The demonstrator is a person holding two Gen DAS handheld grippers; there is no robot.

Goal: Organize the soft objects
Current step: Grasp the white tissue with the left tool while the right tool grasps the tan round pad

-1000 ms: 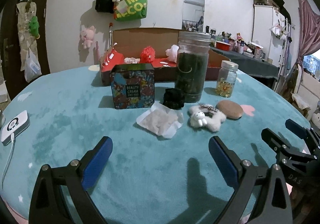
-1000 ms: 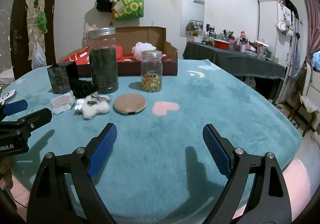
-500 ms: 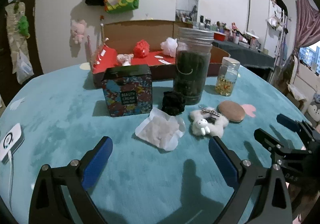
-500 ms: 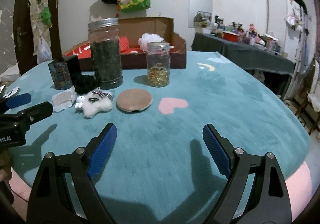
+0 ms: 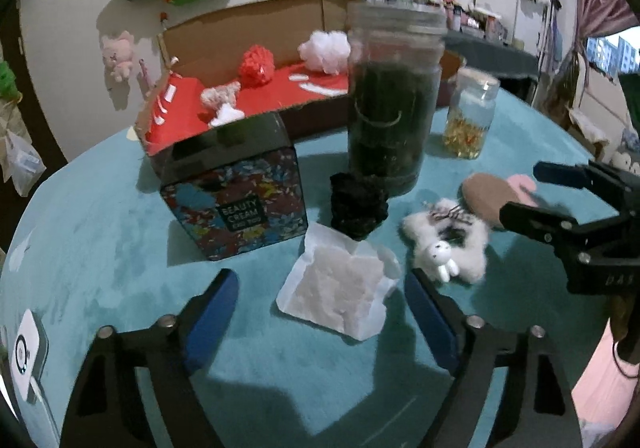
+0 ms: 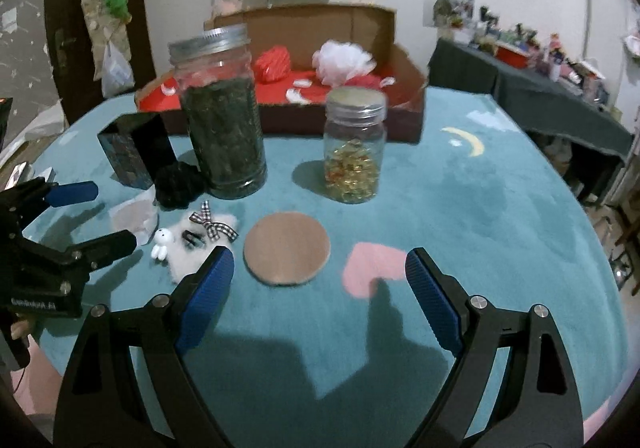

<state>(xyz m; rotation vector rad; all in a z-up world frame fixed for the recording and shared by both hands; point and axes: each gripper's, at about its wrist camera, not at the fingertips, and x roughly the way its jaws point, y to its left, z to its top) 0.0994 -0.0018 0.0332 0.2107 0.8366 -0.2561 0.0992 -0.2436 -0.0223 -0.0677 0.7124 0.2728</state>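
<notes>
both grippers are spread wide with nothing between the pads. the left gripper (image 5: 322, 318) hangs low over the teal table cover (image 5: 100, 240), and the white flat pad (image 5: 340, 294) lies right in the gap between its blue fingers (image 5: 210, 312), a bit nearer the right-hand one, not touching either as far as i can see. just behind the pad sits the black fuzzy lump (image 5: 359, 204), up against the tall dark jar (image 5: 394, 100). the white plush toy with the checked bow (image 5: 448, 240) lies just beyond the left gripper's right fingertip, outside the gap.

from the right wrist view, the right gripper (image 6: 320, 284) frames the round brown disc (image 6: 287, 248), which lies ahead of the tips and closer to its left finger. the plush toy sits just past that left fingertip, touching or nearly so, can't tell. the cardboard box (image 6: 400, 60) at the back holds a red pouf (image 6: 274, 62) and a white pouf (image 6: 344, 62). a small jar (image 6: 354, 152) stands near the disc, and the patterned tin (image 5: 236, 200) is left of the black lump.
</notes>
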